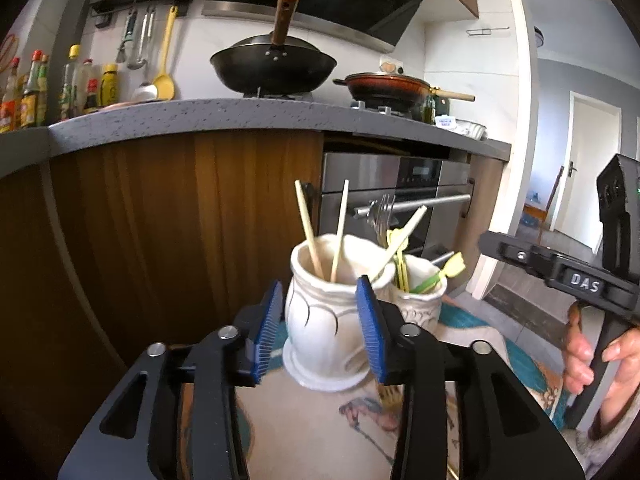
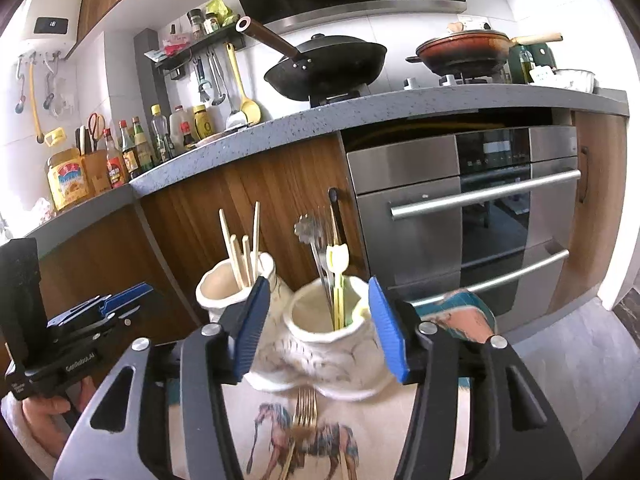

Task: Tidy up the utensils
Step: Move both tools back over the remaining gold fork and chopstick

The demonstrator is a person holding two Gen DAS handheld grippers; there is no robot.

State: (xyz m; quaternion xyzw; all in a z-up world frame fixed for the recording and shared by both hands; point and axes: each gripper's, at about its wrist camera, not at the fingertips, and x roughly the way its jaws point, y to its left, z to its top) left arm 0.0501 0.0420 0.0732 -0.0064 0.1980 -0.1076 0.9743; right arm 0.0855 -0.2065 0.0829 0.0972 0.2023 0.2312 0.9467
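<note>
Two white ceramic holders stand side by side on a patterned cloth. The left holder (image 1: 328,312) (image 2: 228,284) holds several wooden chopsticks (image 1: 308,224) (image 2: 244,248). The right holder (image 1: 420,292) (image 2: 332,332) holds metal forks (image 1: 382,212) (image 2: 310,232) and yellow-green plastic picks (image 2: 338,264). A gold fork (image 2: 302,412) (image 1: 388,394) lies on the cloth in front of them. My left gripper (image 1: 320,328) is open, its blue pads either side of the left holder. My right gripper (image 2: 316,328) is open, its pads either side of the right holder.
The cloth (image 2: 360,432) has a horse print. Behind are wooden cabinet doors (image 1: 180,220), a steel oven (image 2: 480,220) and a grey counter (image 1: 240,116) with a black wok (image 1: 274,64), a red pan (image 2: 464,50) and bottles (image 2: 136,148).
</note>
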